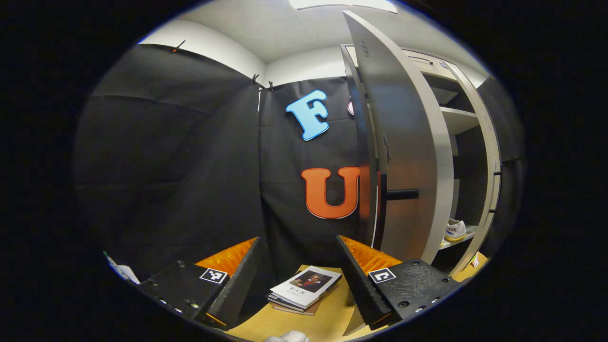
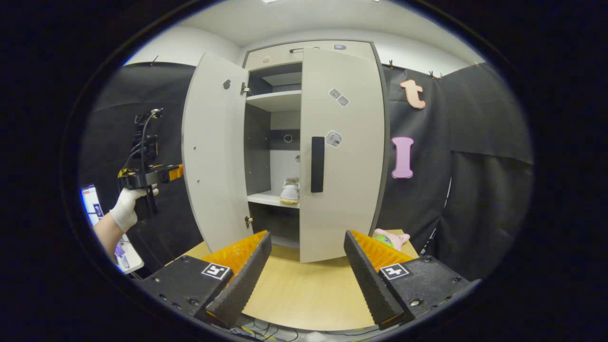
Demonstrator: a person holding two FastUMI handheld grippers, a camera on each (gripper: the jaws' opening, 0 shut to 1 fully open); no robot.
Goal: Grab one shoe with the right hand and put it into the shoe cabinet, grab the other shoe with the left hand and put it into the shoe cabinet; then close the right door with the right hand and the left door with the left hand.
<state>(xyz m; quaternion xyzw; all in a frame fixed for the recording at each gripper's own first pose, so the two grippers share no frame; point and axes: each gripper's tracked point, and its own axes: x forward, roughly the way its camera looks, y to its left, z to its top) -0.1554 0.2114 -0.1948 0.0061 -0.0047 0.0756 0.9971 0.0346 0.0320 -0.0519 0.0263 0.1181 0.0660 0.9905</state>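
The shoe cabinet [image 2: 285,50] stands at the back of a wooden table. Its right door [image 2: 346,190], with a black handle [image 2: 317,164], lies flat against the front. The left door [image 2: 213,152] swings wide open. A white shoe [image 2: 289,191] with a yellowish sole rests on the middle shelf. My right gripper [image 2: 308,233] is open and holds nothing, well short of the cabinet. My left gripper [image 1: 298,240] is also open and holds nothing. It sits beside the open left door [image 1: 403,142], whose black handle [image 1: 401,194] is just to its right. The shoe [image 1: 455,230] shows behind that door.
A stack of books [image 1: 306,287] lies on the table [image 1: 294,323] under my left gripper. A pink and green soft toy [image 2: 389,239] sits at the table's right, beside the cabinet. A gloved hand [image 2: 126,209] holds the left gripper [image 2: 173,173] left of the open door.
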